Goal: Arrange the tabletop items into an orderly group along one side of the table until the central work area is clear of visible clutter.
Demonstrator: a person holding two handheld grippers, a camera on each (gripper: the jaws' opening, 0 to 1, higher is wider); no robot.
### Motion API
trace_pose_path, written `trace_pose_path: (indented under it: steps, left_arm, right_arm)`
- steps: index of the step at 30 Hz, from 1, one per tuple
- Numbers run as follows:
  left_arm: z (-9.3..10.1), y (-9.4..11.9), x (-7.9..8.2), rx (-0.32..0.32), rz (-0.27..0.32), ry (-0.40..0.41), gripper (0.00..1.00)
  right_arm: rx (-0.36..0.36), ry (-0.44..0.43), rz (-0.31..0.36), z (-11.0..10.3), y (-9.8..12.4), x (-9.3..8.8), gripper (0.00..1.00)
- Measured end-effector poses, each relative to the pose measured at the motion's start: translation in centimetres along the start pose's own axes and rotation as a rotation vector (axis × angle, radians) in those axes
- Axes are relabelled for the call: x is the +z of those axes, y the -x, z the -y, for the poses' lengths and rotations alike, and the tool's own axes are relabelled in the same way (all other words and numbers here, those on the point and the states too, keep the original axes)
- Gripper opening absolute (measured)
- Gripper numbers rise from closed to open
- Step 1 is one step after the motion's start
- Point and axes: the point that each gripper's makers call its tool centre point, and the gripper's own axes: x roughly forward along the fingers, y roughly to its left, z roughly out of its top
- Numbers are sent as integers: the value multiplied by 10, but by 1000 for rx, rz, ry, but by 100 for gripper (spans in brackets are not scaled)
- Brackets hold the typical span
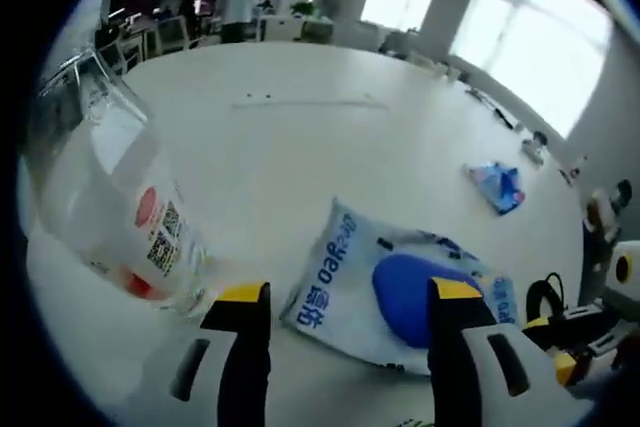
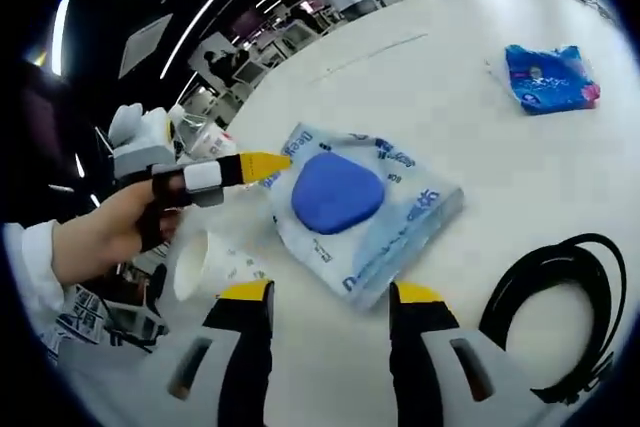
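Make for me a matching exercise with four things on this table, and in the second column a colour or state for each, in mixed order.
Things:
1. wipes pack
2. black cable
3. clear plastic container
4. small blue packet

Descriptions:
a. coiled in a loop
b. lies alone, far from the grippers
c. transparent, with a red label
d. white with a blue lid

Pairs: 1-d, 2-a, 3-c, 4-b

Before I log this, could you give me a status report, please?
Both grippers open, holding nothing. Wipes pack mid-table. Cup on its side, cable nearby.
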Motion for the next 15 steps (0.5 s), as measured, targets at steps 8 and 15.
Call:
trace_pose_path:
  steps: [8, 15]
  left_arm:
    - [-7, 4, -14, 27, -53, -16, 31]
    - [-18, 8, -19, 53, -85, 30, 0]
  right_arm:
    - [-84, -22, 14, 20, 0, 3, 19]
    - [-123, -91, 52, 37, 7, 19, 4]
